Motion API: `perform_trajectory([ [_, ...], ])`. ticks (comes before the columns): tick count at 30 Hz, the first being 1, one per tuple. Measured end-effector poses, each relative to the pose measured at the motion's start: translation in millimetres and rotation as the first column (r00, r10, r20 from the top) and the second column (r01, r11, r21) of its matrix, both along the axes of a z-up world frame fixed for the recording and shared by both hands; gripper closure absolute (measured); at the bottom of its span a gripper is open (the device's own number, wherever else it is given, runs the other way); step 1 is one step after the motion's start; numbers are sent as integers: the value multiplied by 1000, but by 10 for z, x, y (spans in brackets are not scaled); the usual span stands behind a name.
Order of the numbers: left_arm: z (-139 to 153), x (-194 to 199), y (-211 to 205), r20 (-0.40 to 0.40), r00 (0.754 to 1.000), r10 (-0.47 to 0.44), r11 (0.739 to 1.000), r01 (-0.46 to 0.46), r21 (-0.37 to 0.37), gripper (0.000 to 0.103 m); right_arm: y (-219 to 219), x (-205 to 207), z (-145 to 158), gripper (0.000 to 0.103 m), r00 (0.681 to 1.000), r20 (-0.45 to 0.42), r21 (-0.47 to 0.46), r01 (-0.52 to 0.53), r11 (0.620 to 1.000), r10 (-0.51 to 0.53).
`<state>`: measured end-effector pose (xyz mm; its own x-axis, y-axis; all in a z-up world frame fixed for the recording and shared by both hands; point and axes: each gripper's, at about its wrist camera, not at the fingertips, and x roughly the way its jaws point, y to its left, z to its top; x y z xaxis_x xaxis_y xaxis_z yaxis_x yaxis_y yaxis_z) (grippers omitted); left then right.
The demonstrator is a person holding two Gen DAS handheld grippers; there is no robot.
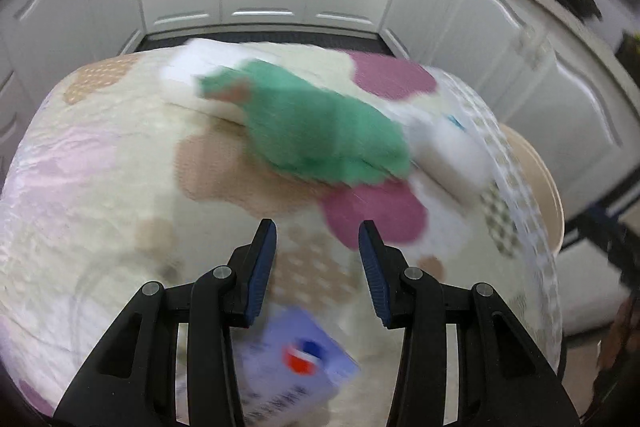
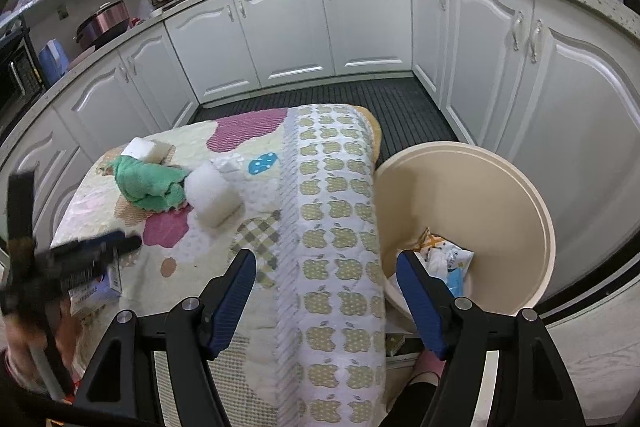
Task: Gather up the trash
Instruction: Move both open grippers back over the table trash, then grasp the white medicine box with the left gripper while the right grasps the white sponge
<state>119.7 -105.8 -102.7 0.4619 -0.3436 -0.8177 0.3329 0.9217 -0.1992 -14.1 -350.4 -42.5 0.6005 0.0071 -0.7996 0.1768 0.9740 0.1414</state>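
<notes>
Collecting trash from a quilt-covered table (image 2: pixel 332 227)

Left claw (image 1: pixel 317 235) parted and holding nothing, above a blurred pale-blue carton (image 1: pixel 296 359) near the front left corner; right claw (image 2: pixel 326 263) wide and bare over the right edge; wrappers (image 2: pixel 444 259) inside the cream bin (image 2: pixel 520 187) beside that edge; green cloth (image 2: pixel 148 187) and white foam blocks (image 2: pixel 212 195) mid-table

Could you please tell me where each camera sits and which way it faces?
Left wrist: on the left hand-held gripper, tilted down at the table; open fingers frame a blue box, green cloth ahead.
Right wrist: on the right hand-held gripper, tilted down over the table edge and beige tub; the left hand-held gripper shows too.
Shared: cloth, white blocks, box, tub, cabinets.
</notes>
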Motion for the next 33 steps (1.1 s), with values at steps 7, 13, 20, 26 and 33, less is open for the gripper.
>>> perform_trajectory([
  [7, 312, -181, 401, -5, 999, -36, 995, 35, -93, 44, 247, 161, 0, 28, 998, 5, 21, -58, 998, 57],
  [13, 314, -459, 434, -5, 976, -217, 976, 217, -19, 34, 504, 339, -74, 28, 991, -21, 34, -131, 991, 131],
  [20, 57, -613, 359, -12, 924, -382, 912, 379, 158, 33, 642, 440, -153, 28, 983, -39, 47, -175, 983, 177],
  [26, -150, -527, 249, -36, 913, -406, 884, 403, 237, 33, 761, 692, -227, 26, 973, -72, -3, -222, 975, 221],
  [33, -199, -300, 256, -51, 946, -320, 925, 324, 200, 39, 841, 1136, -418, 26, 958, -114, -33, -267, 963, 262],
])
